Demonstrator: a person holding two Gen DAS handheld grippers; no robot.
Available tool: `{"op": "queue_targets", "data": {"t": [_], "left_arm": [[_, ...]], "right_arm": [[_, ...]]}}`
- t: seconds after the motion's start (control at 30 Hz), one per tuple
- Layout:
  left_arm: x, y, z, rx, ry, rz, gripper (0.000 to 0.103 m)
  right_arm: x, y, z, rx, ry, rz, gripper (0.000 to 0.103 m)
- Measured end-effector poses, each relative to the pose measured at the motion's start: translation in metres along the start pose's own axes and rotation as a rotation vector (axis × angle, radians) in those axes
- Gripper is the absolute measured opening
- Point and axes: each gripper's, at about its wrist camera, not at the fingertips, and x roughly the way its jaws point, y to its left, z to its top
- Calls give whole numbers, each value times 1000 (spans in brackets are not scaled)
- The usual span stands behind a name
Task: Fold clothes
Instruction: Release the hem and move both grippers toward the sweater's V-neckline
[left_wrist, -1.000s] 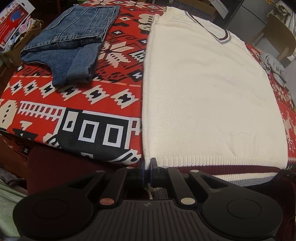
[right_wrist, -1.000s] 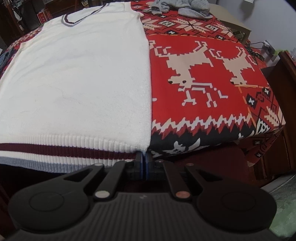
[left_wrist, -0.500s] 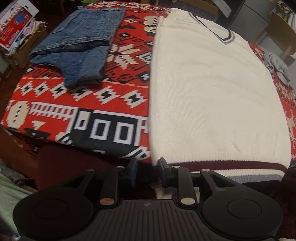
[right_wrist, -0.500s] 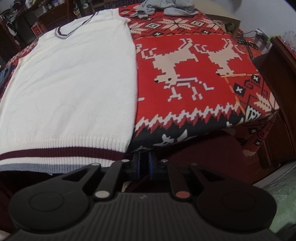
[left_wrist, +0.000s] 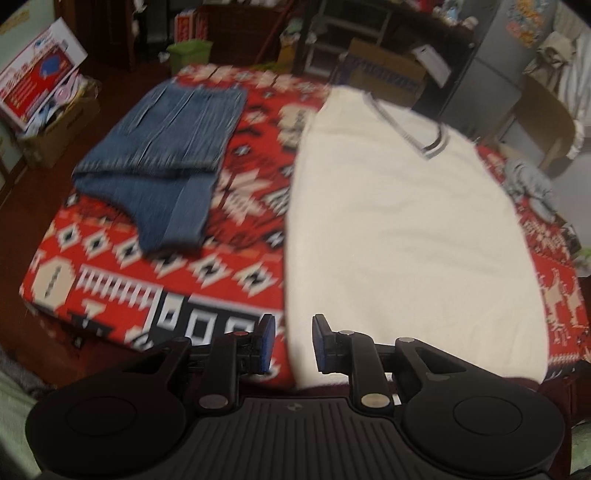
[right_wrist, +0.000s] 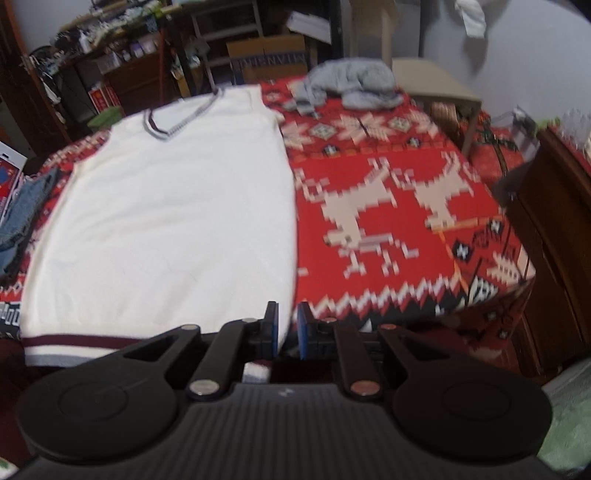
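Cream vest (left_wrist: 402, 236) lies flat on the red patterned blanket (right_wrist: 388, 155), both hand-held grippers above its near hem.

Left hand-held gripper (left_wrist: 290, 343) and right hand-held gripper (right_wrist: 287, 330) both stand slightly apart, holding nothing. Folded jeans (left_wrist: 166, 155) lie left of the vest, a crumpled grey garment (right_wrist: 351, 85) at the far right; boxes and shelves crowd behind.

Cluttered dark shelves (right_wrist: 122, 70), cardboard boxes (left_wrist: 388, 70), pale wall (right_wrist: 517, 55)
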Motion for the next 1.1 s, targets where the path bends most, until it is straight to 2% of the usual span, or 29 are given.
{"op": "queue_targets", "data": {"t": [0.17,0.27,0.33,0.4,0.5,0.7,0.9,1.0,1.1], "left_arm": [[-7,-12,17,19,-38,-29,26],[-9,-18,30,40,-60,-48,30],[-8,-20,40,47,-78,-57,40],[-3,-20,51,44,-95,-61,42],[7,-19,69,57,-145,-67,62],[52,-16,117,117,-184,-40,64],[113,-2,175,73,-149,-53,64],[139,-3,204,75,-148,-70,64],[165,-11,232,97,-160,-50,65]], "right_arm": [[-15,18,17,-42,-55,22,15],[-16,27,28,-72,-73,27,17],[-12,32,37,-90,-82,26,18],[-5,32,48,-91,-88,29,18],[8,29,67,-78,-100,38,24],[54,21,118,-64,-122,35,35],[121,13,185,-60,-122,-3,40],[151,14,219,-103,-135,-9,43],[183,20,253,-159,-143,-10,44]]}}
